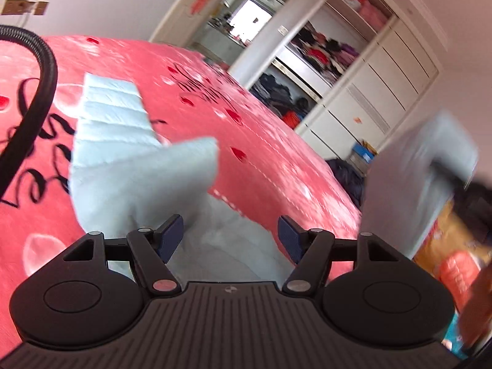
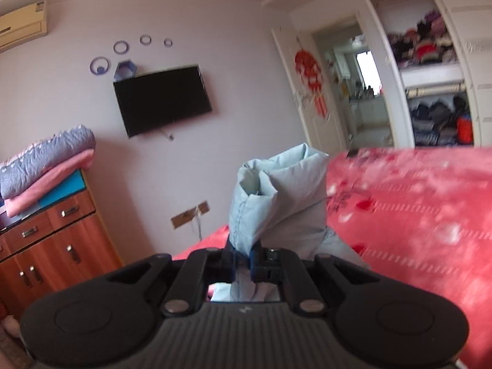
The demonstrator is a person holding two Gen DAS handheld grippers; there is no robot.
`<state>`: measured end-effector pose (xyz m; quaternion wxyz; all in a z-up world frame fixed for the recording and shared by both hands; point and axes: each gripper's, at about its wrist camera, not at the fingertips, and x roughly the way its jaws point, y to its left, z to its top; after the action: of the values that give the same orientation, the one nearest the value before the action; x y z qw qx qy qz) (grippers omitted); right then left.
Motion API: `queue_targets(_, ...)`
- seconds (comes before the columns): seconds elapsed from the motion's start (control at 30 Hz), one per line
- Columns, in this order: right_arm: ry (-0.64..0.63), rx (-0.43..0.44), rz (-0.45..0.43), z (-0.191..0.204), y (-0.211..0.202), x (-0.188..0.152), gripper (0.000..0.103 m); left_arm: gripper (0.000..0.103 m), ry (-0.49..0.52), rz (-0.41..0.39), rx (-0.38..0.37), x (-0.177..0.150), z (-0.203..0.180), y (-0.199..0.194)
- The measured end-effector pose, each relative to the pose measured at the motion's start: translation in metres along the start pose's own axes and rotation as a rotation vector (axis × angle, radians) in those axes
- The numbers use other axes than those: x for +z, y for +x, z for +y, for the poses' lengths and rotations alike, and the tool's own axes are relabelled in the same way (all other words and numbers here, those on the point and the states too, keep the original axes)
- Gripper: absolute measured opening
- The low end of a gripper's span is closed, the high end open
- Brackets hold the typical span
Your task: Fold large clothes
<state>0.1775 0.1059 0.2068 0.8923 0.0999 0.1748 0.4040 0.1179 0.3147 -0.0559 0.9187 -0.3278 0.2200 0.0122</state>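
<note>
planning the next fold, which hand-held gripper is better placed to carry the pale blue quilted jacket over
Right. The right hand-held gripper is already shut on a bunched part of the pale blue quilted jacket; the left hand-held gripper is open and holds nothing.

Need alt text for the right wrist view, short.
The right gripper is shut on a bunched fold of a pale blue quilted jacket, lifted above a red patterned bedspread. Behind it are a wall-mounted TV, a wooden cabinet stacked with folded blankets, and an open wardrobe.
</note>
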Motion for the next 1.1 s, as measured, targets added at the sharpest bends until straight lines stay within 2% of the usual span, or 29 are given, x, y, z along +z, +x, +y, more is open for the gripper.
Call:
queue_targets(0.17,0.078,0.018,0.106,-0.004,0.035,-0.053,0.004,0.081,-0.063,-0.016,0.022,0.006,0.011,-0.002)
queue_targets(0.37,0.102,0.000,0.233,-0.001,0.065,-0.105,0.005,0.082,-0.066,-0.023,0.014,-0.002,0.005,-0.011)
queue_targets(0.47,0.100,-0.032,0.288,-0.001,0.076,-0.127,0.010,0.082,-0.057,-0.017,0.011,-0.003,0.009,-0.002)
queue_targets(0.53,0.097,-0.055,0.316,-0.001,0.078,-0.138,0.026,0.082,-0.043,-0.014,0.008,-0.004,0.008,0.002)
queue_targets(0.57,0.100,-0.062,0.321,0.000,0.077,-0.141,0.041,0.082,-0.039,-0.011,0.002,-0.003,0.014,0.008)
queue_targets(0.6,0.107,-0.066,0.320,0.001,0.075,-0.143,0.047,0.082,-0.036,-0.009,-0.008,-0.003,0.014,0.009)
queue_targets(0.67,0.136,-0.065,0.302,0.002,0.066,-0.141,0.053,0.082,-0.025,-0.008,-0.033,-0.004,0.013,0.010)
queue_targets(0.7,0.151,-0.068,0.284,0.003,0.058,-0.139,0.061,0.082,-0.014,-0.007,-0.042,-0.005,0.012,0.010)
queue_targets(0.77,0.161,-0.092,0.247,0.005,0.039,-0.132,0.068,0.082,0.012,0.003,-0.058,-0.007,0.011,0.013)
queue_targets(0.87,0.181,-0.160,0.179,0.004,-0.001,-0.123,0.071,0.082,0.055,0.043,-0.090,-0.012,0.006,0.020)
queue_targets(0.93,0.202,-0.249,0.135,-0.005,-0.031,-0.120,0.074,0.082,0.094,0.081,-0.115,-0.017,-0.001,0.025)
queue_targets(1.03,0.212,-0.387,0.123,-0.021,-0.064,-0.126,0.074,0.082,0.163,0.147,-0.142,-0.029,-0.013,0.035)
queue_targets(1.1,0.227,-0.494,0.132,-0.035,-0.078,-0.134,0.074,0.082,0.208,0.184,-0.131,-0.038,-0.022,0.043)
